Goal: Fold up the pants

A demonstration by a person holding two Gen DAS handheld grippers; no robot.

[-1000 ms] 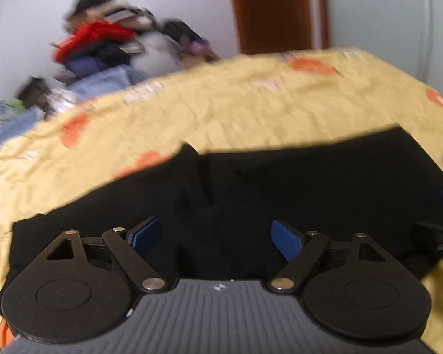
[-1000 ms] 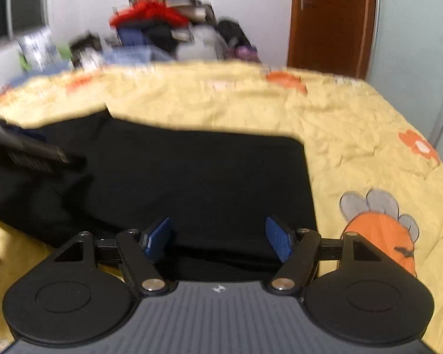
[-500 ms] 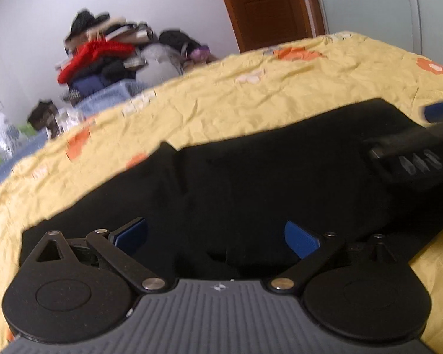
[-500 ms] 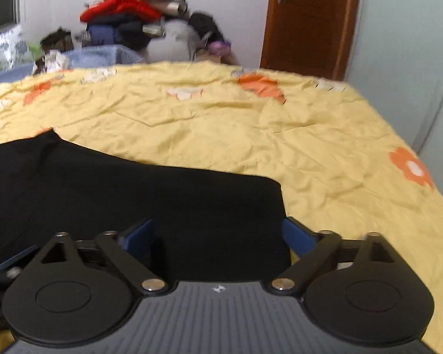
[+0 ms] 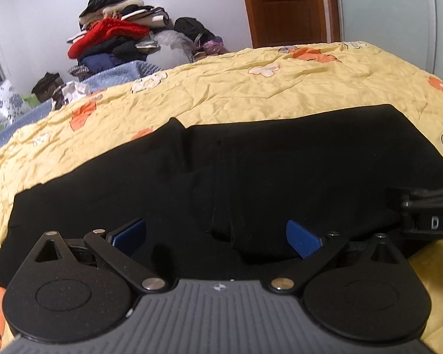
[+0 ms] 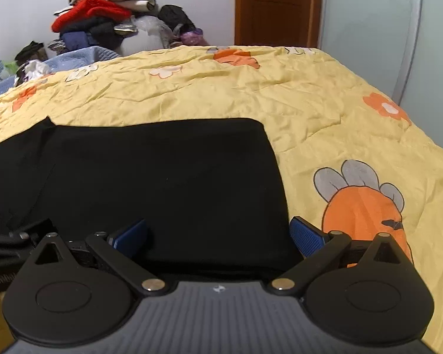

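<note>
Black pants (image 5: 280, 171) lie folded flat across a yellow flowered bedspread (image 5: 251, 94). My left gripper (image 5: 215, 236) hovers open over their near edge, blue pads (image 5: 302, 237) wide apart, a small fold of cloth lying between them untouched. The right wrist view shows the pants (image 6: 162, 177) ending in a neat right-hand edge. My right gripper (image 6: 218, 236) is open over that near right corner, its right pad (image 6: 307, 236) past the cloth's edge. Each gripper shows at the side of the other's view.
A heap of clothes (image 5: 118, 38) is piled against the white wall beyond the bed, with a blue blanket (image 5: 121, 72) beside it. A brown door (image 5: 283, 6) stands at the back. Bare bedspread (image 6: 339, 118) stretches right of and behind the pants.
Both grippers' jaws have spread wider and both have sunk slightly toward the pants. The right gripper has slid back out to the edge of the left view.
</note>
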